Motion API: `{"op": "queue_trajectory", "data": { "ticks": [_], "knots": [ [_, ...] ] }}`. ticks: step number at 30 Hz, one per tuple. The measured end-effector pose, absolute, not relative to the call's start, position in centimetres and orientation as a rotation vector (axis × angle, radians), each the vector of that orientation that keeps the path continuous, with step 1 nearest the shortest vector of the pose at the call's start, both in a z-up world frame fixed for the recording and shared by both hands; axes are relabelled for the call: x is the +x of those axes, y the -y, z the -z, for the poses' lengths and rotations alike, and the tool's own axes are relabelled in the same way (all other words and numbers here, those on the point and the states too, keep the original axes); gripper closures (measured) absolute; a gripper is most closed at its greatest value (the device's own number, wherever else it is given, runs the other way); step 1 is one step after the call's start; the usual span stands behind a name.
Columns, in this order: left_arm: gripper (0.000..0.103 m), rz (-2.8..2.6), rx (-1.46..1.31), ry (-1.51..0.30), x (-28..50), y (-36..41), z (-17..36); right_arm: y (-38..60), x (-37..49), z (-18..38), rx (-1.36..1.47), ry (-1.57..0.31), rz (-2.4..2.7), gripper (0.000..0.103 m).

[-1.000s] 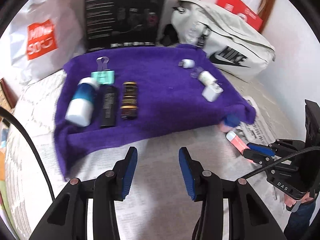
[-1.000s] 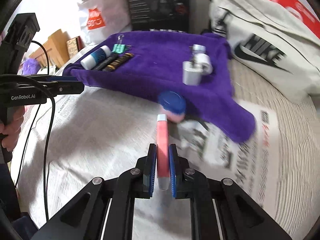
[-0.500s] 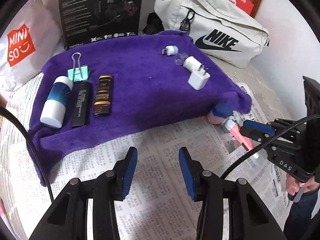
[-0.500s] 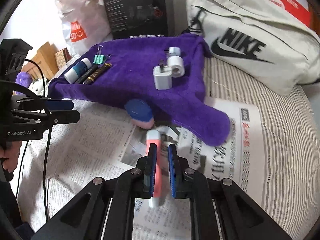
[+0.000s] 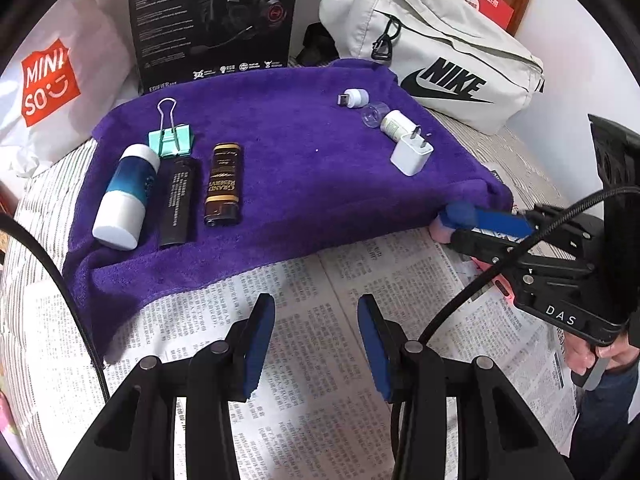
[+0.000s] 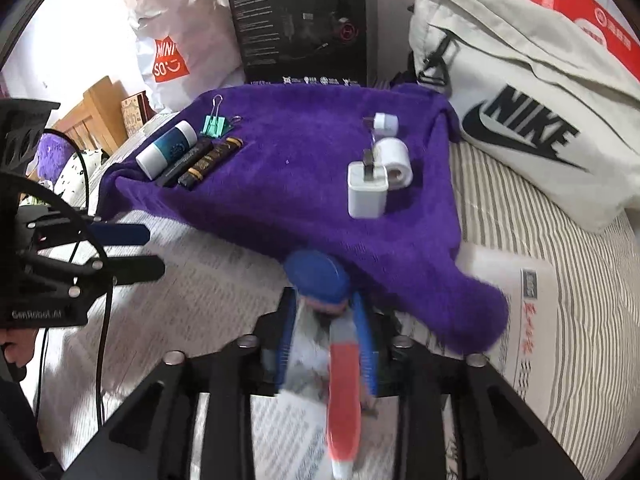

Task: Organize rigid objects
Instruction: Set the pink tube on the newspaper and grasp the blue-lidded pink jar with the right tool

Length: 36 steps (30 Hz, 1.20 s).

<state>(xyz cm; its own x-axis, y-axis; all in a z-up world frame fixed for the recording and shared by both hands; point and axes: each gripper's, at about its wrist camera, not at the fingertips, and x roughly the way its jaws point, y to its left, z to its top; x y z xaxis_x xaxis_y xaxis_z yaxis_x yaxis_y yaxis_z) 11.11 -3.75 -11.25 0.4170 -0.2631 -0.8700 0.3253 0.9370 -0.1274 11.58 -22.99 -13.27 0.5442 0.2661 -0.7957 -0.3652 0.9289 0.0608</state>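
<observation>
Fuzzy purple cloth towel (image 5: 304,184) lies on matt printed newspaper (image 5: 320,360).

A white Nike bag (image 5: 436,48) (zipped), black headset box (image 5: 214,20) and Miniso bag (image 5: 60,76) line the wall.

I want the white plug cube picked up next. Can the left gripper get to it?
Probably yes. The white charger cube sits on the purple towel with open towel between it and the open left gripper; only the small white bottle lies close behind.
</observation>
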Motion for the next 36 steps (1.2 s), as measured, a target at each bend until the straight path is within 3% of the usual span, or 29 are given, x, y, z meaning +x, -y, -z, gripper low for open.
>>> {"op": "queue_trajectory", "data": {
  "ticks": [2, 6, 8, 22, 36],
  "knots": [
    [0.062, 0.362, 0.059, -1.08, 11.2, 3.4, 11.3, 22.6, 11.8, 13.2, -0.129, -0.913, -0.385, 0.061],
    [0.062, 0.353, 0.048, -1.079, 11.3, 2.9, 11.4, 21.6, 12.3, 13.2, -0.14, -0.902, -0.406, 0.06],
    [0.062, 0.349, 0.043, -1.08, 11.3, 2.6, 11.5, 21.4, 12.5, 13.4, -0.131, -0.914, -0.418, 0.067],
    [0.062, 0.337, 0.009, -1.077, 10.9, 0.9, 11.7, 20.6, 12.9, 14.6, -0.131, -0.935, -0.412, 0.068],
    [0.062, 0.35, -0.017, -1.025, 9.4, -0.1, 9.6, 24.3, 10.3, 12.1, -0.11, -0.896, -0.319, 0.068]
  ]
}}
